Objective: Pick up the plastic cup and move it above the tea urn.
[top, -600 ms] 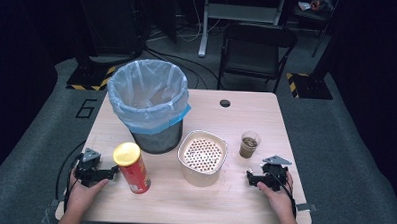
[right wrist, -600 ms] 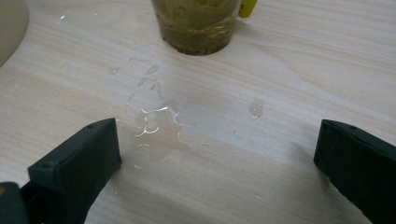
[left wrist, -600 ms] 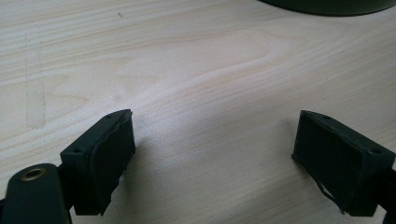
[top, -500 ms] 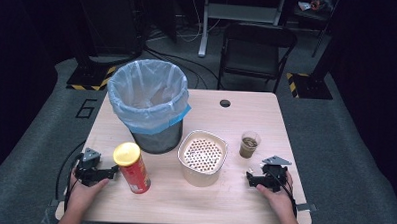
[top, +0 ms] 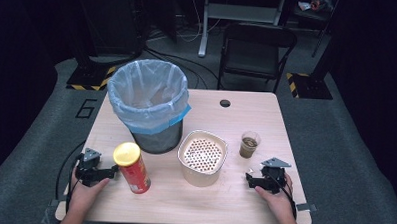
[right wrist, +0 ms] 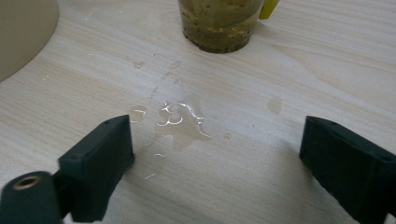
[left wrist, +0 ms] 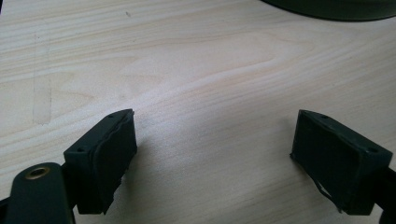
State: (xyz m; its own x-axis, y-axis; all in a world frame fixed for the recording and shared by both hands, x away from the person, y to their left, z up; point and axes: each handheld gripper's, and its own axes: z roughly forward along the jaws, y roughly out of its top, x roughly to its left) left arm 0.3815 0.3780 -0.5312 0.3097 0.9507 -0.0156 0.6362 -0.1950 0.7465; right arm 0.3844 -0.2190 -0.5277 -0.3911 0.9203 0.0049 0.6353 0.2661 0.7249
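Item: small clear plastic cup [top: 249, 144] holding murky brown liquid with sediment, upright near the right edge of the pale wood-grain table [top: 233, 208], just ahead of the right gripper [top: 254, 179]. Likely light, thin-walled and easily crushed; liquid will slosh. Best taken low on the wall with a gentle squeeze and kept upright. A small puddle of spilled liquid [right wrist: 177, 119] lies on the table between cup and jaws, so the outside may be slippery.

Item: tall red cardboard canister with yellow lid [top: 131, 167], near the front left corner, just beside the left gripper [top: 107, 173]. Stiff, smooth, round; probably light and prone to tipping. Grip mid-body.

Item: beige plastic bowl with perforated insert [top: 202, 157], table centre.

Item: dark mesh bin with translucent blue liner [top: 146, 105], toward the back left.

Tools: both grippers rest on the table, jaws wide apart, holding nothing.
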